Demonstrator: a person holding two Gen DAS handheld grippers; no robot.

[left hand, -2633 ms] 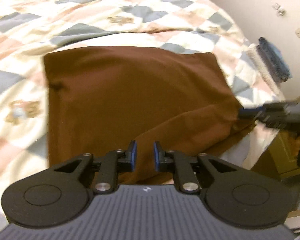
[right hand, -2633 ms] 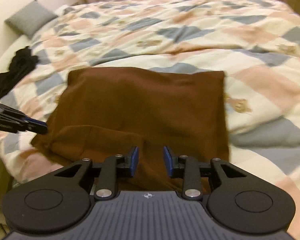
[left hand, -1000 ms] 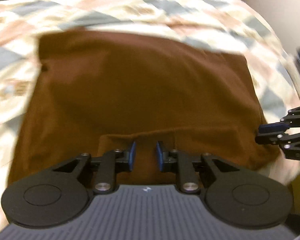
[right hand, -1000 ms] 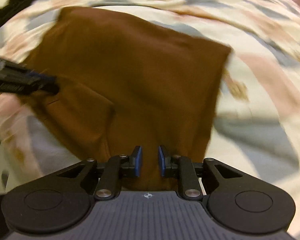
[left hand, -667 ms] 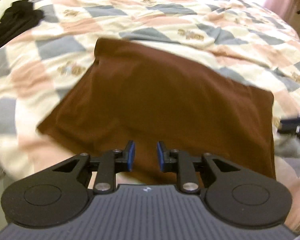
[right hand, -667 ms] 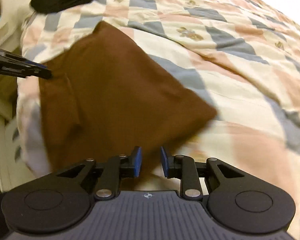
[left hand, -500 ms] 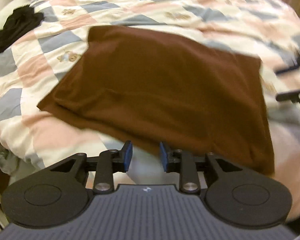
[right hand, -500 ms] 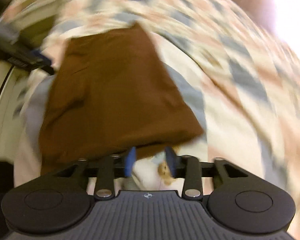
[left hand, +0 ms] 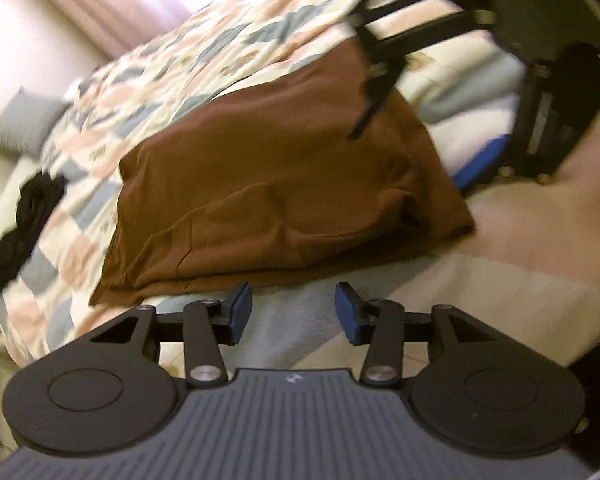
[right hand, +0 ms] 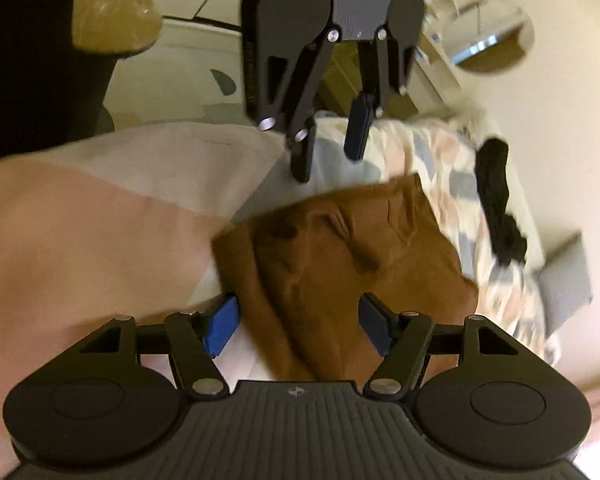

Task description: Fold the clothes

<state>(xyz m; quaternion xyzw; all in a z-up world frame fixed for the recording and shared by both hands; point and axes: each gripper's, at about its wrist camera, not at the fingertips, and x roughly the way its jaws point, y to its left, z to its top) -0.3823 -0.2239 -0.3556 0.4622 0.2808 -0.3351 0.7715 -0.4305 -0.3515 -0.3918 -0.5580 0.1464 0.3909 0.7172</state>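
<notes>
Both views are smeared by motion, and the quilt's pattern blurs into patches of pink, grey and cream. In the right wrist view the scene is rolled over, so the room beyond the bed reads as pale walls and indistinct furniture; a round tan shape at the upper left cannot be identified. The near end of the brown garment (right hand: 332,264) runs under the gripper's body there and is cut off from sight.

The brown garment (left hand: 276,200) lies folded on the bed (left hand: 220,48), a rough rectangle with a creased, doubled layer along its near edge. A black garment (left hand: 20,224) lies crumpled near the bed's edge, well apart from the brown one, and a grey pillow (left hand: 16,124) sits beyond it.

The left gripper (left hand: 294,312) has its jaws apart, having just been opening, with only the pale bedcover between them; the brown garment's edge lies just beyond its blue pads (left hand: 242,310), not touching. From the other camera the left gripper (right hand: 328,148) hangs above the bed past the garment's far edge, jaws parted and empty.

The right gripper (right hand: 298,324) stands wider, its jaws also having just been opening. The folded corner of the brown garment lies between its pads (right hand: 220,328), which stand clear of the cloth on either side. In the left wrist view the right gripper (left hand: 420,116) shows only as blurred black linkage and one blue pad at the garment's far corner; its grip cannot be read there.
</notes>
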